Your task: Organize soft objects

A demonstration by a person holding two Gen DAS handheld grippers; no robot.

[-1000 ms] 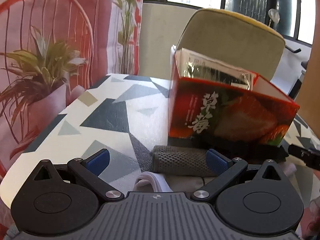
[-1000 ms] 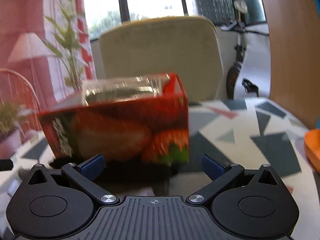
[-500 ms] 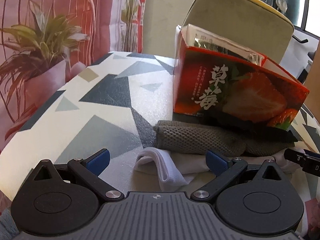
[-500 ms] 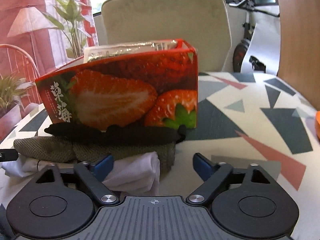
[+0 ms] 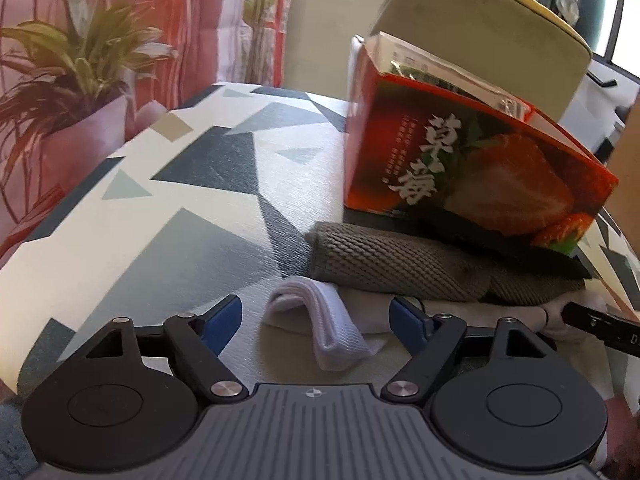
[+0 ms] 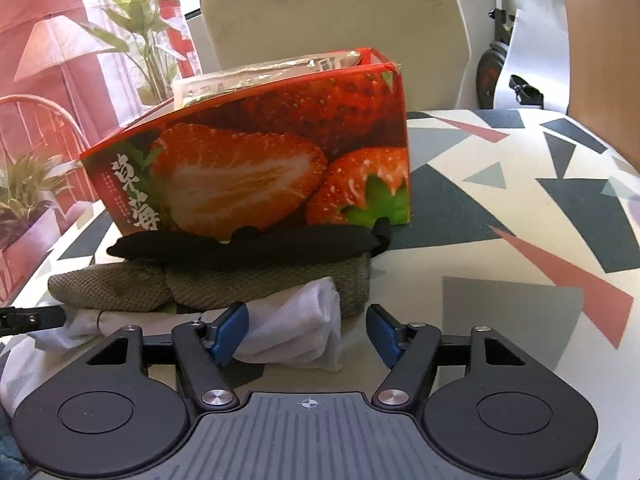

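Observation:
A white sock (image 5: 320, 320) lies on the patterned table (image 5: 180, 208), nearest to me. Behind it are a grey-brown knitted sock (image 5: 400, 264) and a black sock (image 5: 500, 240), then a red strawberry box (image 5: 460, 152). My left gripper (image 5: 316, 320) straddles the white sock's left end with its jaws closing, and the left pad stands clear of the cloth. My right gripper (image 6: 306, 328) straddles the white sock's (image 6: 296, 332) right end. Its jaws are closing too, with a gap at the right pad. The knitted sock (image 6: 240, 284), black sock (image 6: 248, 246) and box (image 6: 260, 152) show here as well.
A beige chair back (image 6: 332, 20) stands behind the table. A potted plant (image 5: 68, 80) and red-patterned curtain are at the left. The table (image 6: 520, 200) stretches right of the box. Each gripper's finger shows at the other view's edge.
Both grippers have tipped downward toward the sock pile, bringing the white sock into view between their fingers. Both pairs of jaws have narrowed, the right more than the left.

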